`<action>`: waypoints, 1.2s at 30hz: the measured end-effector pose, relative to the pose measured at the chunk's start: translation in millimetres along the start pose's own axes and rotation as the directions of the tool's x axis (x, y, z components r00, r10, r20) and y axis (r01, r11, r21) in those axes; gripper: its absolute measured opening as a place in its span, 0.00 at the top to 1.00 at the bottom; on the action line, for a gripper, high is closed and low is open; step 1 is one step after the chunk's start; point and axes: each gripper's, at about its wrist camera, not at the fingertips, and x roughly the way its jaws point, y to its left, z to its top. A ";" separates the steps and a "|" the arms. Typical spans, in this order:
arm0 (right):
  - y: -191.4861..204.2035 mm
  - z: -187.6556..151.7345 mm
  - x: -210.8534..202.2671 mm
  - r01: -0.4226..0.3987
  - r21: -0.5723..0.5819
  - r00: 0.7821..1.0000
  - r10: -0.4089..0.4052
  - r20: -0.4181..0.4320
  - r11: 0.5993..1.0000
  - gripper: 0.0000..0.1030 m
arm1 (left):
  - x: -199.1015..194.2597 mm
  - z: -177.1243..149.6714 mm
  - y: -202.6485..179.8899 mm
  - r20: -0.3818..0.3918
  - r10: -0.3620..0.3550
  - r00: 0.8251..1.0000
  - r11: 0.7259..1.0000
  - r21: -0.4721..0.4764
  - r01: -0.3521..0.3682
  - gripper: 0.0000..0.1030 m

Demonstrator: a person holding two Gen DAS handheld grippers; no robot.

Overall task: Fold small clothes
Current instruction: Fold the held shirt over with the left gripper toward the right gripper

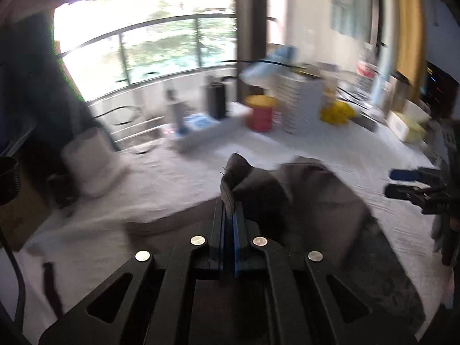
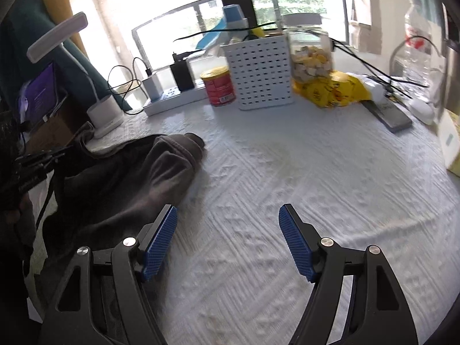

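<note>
My left wrist camera looks along my fingers, low and close over the white textured tablecloth [image 1: 178, 184], facing the window. My right wrist camera faces the same way from further right. Both see the crumpled grey garment [image 1: 310, 189] [image 2: 138, 178] and red yellow-lidded can [image 1: 260, 112] [image 2: 220, 86].

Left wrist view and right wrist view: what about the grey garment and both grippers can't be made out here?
- Grey garment: its type and full outline; motion blur in the left wrist view, lower part behind the left gripper.
- Garment's left end, right wrist view: hidden behind the dark left gripper body at the frame edge.
- Right gripper: open; whether its left blue finger touches the garment is unclear.
</note>
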 end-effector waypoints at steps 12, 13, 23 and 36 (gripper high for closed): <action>12.6 46.2 65.5 -0.092 -0.003 0.995 0.092 -0.033 0.996 0.26 | 23.3 -33.0 67.2 -0.039 0.068 0.997 0.984 -0.162 -0.073 0.97; 13.1 48.3 69.1 -0.098 -0.002 0.994 0.098 -0.038 0.995 0.26 | 26.8 -34.2 68.2 -0.046 0.067 0.997 0.984 -0.160 -0.073 0.97; 23.2 51.9 101.7 -0.188 0.002 0.977 0.187 -0.105 0.982 0.48 | 30.1 -43.2 88.5 -0.071 0.093 0.993 0.972 -0.209 -0.105 0.99; 20.5 52.7 96.4 -0.187 0.023 0.978 0.188 -0.091 0.982 0.50 | -13.4 -27.9 68.4 -0.045 0.013 0.999 0.968 -0.250 -0.024 0.97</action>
